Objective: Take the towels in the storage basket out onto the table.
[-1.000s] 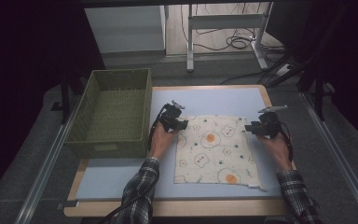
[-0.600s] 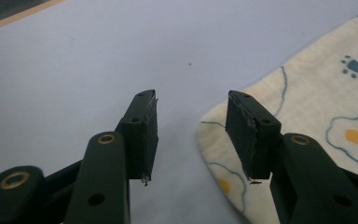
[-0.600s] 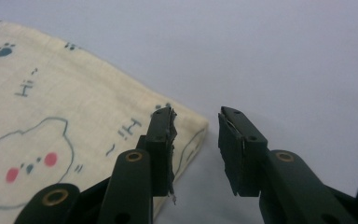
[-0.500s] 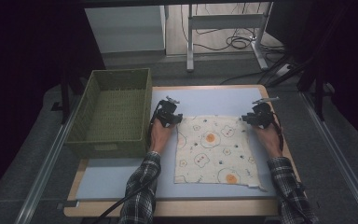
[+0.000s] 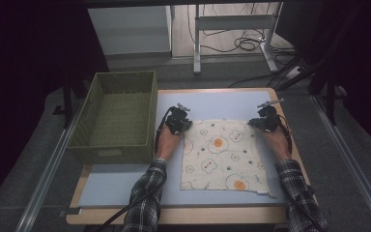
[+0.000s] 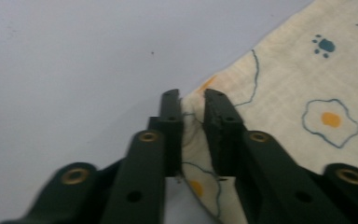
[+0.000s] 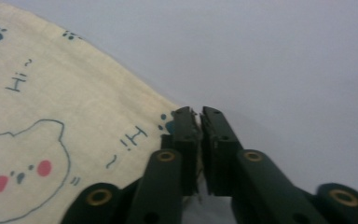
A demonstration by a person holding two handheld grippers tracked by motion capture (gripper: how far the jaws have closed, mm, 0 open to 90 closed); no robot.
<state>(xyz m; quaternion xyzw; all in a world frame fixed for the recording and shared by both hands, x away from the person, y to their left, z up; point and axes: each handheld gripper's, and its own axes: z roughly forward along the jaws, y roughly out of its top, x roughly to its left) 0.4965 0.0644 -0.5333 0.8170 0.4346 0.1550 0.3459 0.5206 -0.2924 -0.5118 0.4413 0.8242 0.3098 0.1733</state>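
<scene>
The cloth (image 5: 224, 157) is lying flat on the blue mat (image 5: 125, 183), w/ its far two corners now being pinched. In the left gripper view the left gripper (image 6: 193, 100) is closing on the far-left corner: the jaws have just been coming together and a ridge of fabric is sitting between the pads. In the right gripper view the right gripper (image 7: 198, 114) is doing the same at the far-right corner, jaws nearly touching, w/ the cloth edge caught at the tips.

Risks, as I'm judging them: both bites are looking shallow, esp. the right one, which is catching little more than the hem, so a quick lift could be pulling a corner free. If one hand is rising faster than the other, the cloth could be skewing or dragging crooked. The green basket (image 5: 118, 113) is sitting just beside the left hand (image 5: 166, 140), so a wide swing could be snagging fabric on its rim.
</scene>
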